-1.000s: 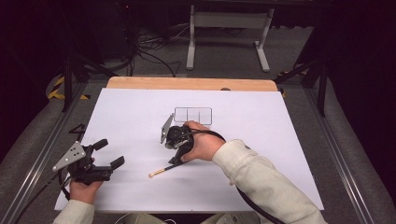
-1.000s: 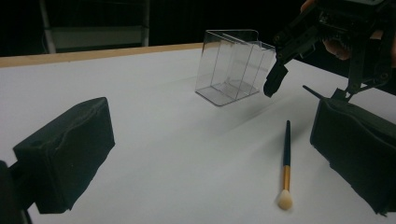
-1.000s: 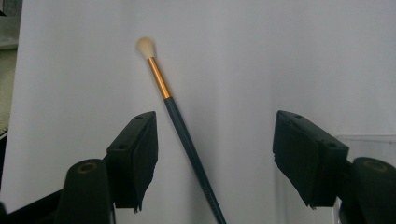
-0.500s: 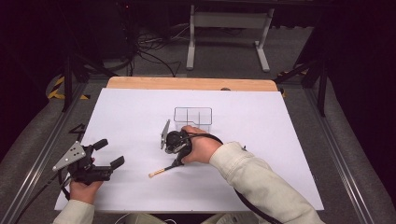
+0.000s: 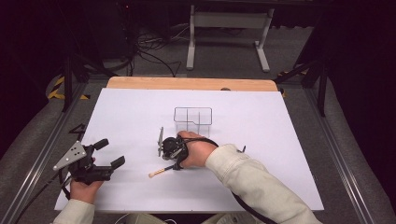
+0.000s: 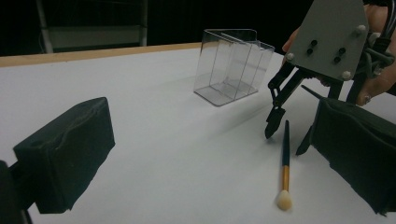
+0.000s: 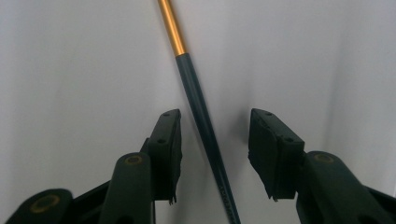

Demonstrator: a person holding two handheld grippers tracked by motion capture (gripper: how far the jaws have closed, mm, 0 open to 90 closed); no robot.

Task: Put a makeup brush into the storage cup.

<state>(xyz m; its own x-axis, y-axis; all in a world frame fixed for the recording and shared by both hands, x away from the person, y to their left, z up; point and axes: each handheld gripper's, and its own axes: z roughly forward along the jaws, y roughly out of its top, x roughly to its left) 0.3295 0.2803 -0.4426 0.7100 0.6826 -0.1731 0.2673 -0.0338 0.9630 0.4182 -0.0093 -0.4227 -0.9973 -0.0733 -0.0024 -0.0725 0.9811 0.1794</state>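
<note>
A thin brush (image 5: 160,172) with a dark handle, gold band and pale tip lies flat on the white table (image 5: 261,140). My right gripper (image 5: 174,166) points down over the handle end. Its jaws have just been closing and now straddle the dark handle (image 7: 201,107), with a gap on each side and neither pad touching. From the left gripper view, the right gripper (image 6: 286,138) has its tips at the table on either side of the brush (image 6: 285,154). My left gripper (image 5: 110,151) rests at the table's left, open and holding nothing.
A clear divided plastic container (image 5: 193,116) stands upright just beyond the right hand, also seen in the left gripper view as the clear container (image 6: 231,67). A wooden strip (image 5: 191,84) runs along the table's far edge. Dark stands and cables lie behind it.
The right gripper has sunk toward the table over the brush handle and its jaws have narrowed around it. The left gripper has stayed where it was.
</note>
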